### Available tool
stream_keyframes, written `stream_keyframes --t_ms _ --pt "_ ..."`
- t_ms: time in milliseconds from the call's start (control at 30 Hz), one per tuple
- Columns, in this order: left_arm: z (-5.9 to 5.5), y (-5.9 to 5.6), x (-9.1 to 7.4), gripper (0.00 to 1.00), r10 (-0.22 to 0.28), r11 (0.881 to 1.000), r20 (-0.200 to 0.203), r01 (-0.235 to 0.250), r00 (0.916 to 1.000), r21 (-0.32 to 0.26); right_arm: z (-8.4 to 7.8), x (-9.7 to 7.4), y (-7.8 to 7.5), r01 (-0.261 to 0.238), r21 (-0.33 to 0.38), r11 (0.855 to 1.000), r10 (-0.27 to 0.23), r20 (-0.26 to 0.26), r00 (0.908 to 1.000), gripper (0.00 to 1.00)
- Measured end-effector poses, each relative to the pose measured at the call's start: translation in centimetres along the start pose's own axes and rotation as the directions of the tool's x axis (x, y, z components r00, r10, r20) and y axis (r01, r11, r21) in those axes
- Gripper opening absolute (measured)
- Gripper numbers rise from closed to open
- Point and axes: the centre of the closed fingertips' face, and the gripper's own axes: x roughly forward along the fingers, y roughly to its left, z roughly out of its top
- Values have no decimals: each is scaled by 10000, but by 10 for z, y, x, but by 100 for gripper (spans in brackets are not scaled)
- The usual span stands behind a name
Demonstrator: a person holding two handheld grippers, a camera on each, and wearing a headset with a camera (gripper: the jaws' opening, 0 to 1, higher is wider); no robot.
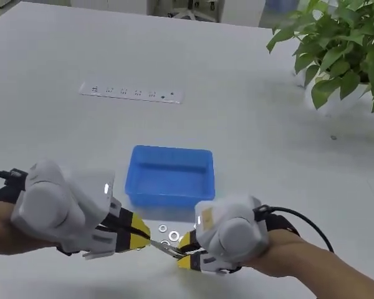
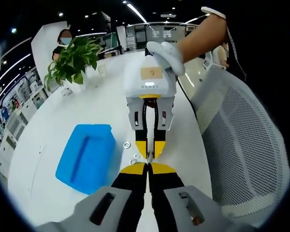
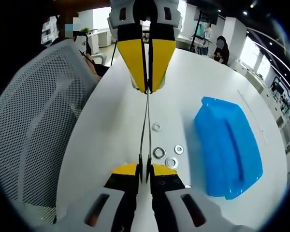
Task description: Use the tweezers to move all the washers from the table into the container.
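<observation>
**Item: tweezer set-up, before the first pick.**
- Tweezers (image 3: 145, 125): thin steel, spanning the gap between both grippers, low over the tabletop (image 1: 237, 93).
- Left gripper (image 2: 148, 168): jaws pinched nearly together on the tweezers' joined end.
- Right gripper (image 3: 145, 170): jaws closed to a narrow slit on the opposite, spread end.
- Washers (image 3: 159, 152): four, loose on the tabletop, just beside the tweezers and near the container's front wall.
- Container (image 1: 168, 190): blue tray, apparently holding no washer.
- Step, judged: settling a working grip on the tool.
- Next move calls for: one gripper releasing, then the tweezer tips angled down onto the nearest washer.
</observation>
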Motion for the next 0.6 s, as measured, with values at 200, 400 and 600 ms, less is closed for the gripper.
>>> stream_keyframes --t_ms 200,400,600 --pt "17 2 -4 5 27 9996 264 -34 9996 287 9 -5 -4 272 172 9995 -280 460 9986 9" --pt "28 0 -2 5 -77 9981 273 60 9996 618 16 -4 -3 392 258 9989 -409 708 9967 9" --pt "33 -6 5 5 -320 9968 303 297 9990 737 16 1 3 330 274 9991 -349 718 9968 10"
